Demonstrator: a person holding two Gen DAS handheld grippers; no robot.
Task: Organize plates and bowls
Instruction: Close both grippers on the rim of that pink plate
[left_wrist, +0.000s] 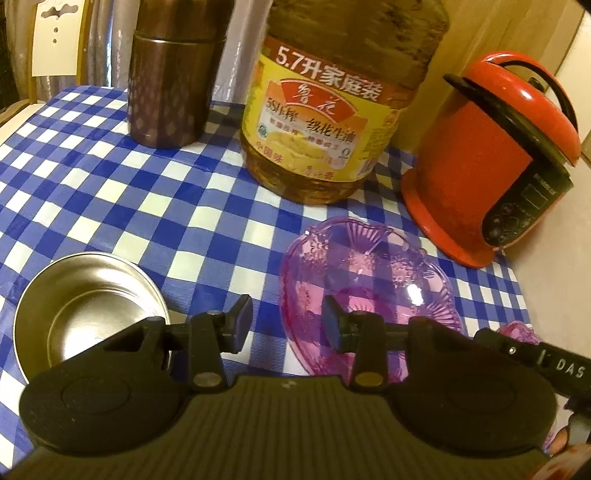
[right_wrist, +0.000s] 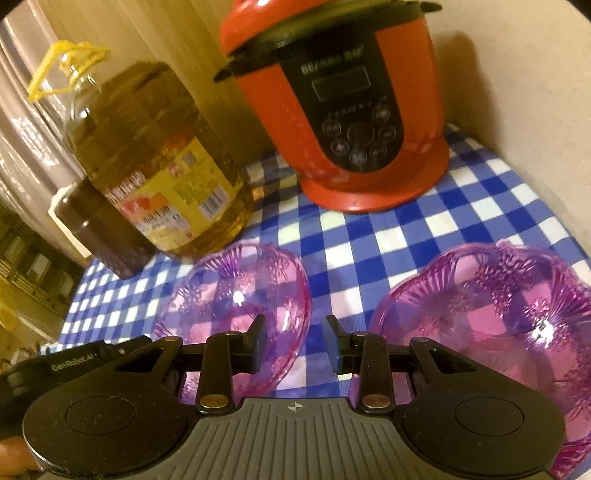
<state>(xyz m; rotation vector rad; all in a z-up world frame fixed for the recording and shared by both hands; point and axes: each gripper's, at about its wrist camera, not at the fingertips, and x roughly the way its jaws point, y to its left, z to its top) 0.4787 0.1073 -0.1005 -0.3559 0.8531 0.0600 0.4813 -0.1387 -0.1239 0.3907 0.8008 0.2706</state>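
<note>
A purple see-through heart-shaped dish (left_wrist: 373, 273) lies on the blue checked tablecloth (left_wrist: 110, 192). My left gripper (left_wrist: 286, 326) hovers open over the dish's left rim, and nothing is pressed between its pads. A steel bowl (left_wrist: 85, 310) stands empty to the left of that gripper. In the right wrist view the same dish (right_wrist: 236, 291) is on the left and a second purple dish (right_wrist: 495, 317) is on the right. My right gripper (right_wrist: 296, 339) stands open over the cloth between the two dishes, its left finger above the first dish's right rim.
A big bottle of cooking oil (left_wrist: 317, 122) and a brown canister (left_wrist: 170, 85) stand at the back. A red rice cooker (left_wrist: 487, 162) stands at the back right by the wall. A chair back (left_wrist: 55, 40) shows beyond the table's far left edge.
</note>
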